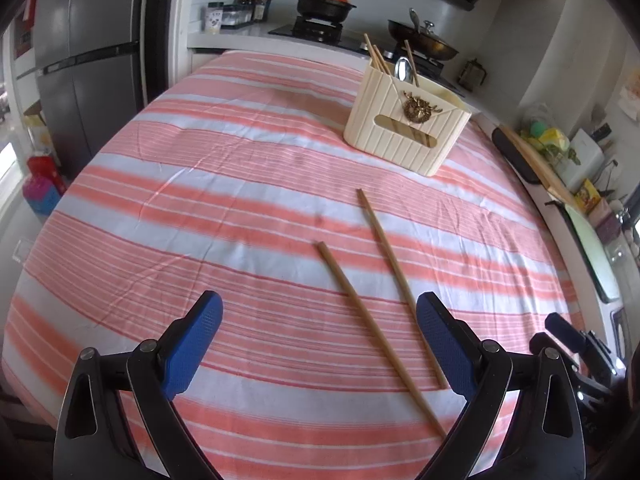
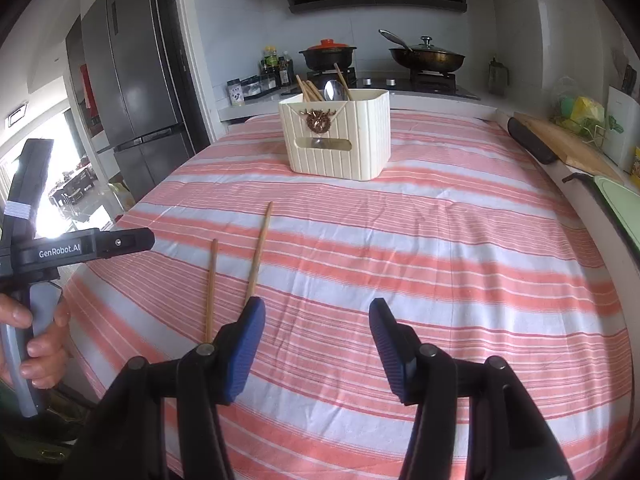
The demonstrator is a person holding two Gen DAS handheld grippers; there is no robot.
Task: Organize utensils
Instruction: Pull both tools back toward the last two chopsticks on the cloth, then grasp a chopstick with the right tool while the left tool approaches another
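Two chopsticks loose on the striped table, both hand-held grippers empty above them.

Left hand-held gripper [image 1: 320, 332] has its jaws spread wide w/ nothing gripped; the near chopstick [image 1: 372, 328] runs up btwn its blue pads, and the far chopstick [image 1: 394, 268] lies just beside it at 1 o'clock, its lower end hidden behind the right pad. The two sticks lie apart, splaying slightly. Right hand-held gripper [image 2: 316, 340] is abt half open, nothing in it; from its view the sticks sit at 10–11 o'clock, off to the side of its jaws. Cream utensil holder [image 1: 404, 132] stands upright at 12–1 o'clock, well apart from the loose sticks, already w/ chopsticks and a spoon [image 2: 335, 90] in it. Striped cloth [image 1: 200, 200] covers the table. A person's hand [image 2: 44, 340] grips the left tool's handle at 9 o'clock in the right view.
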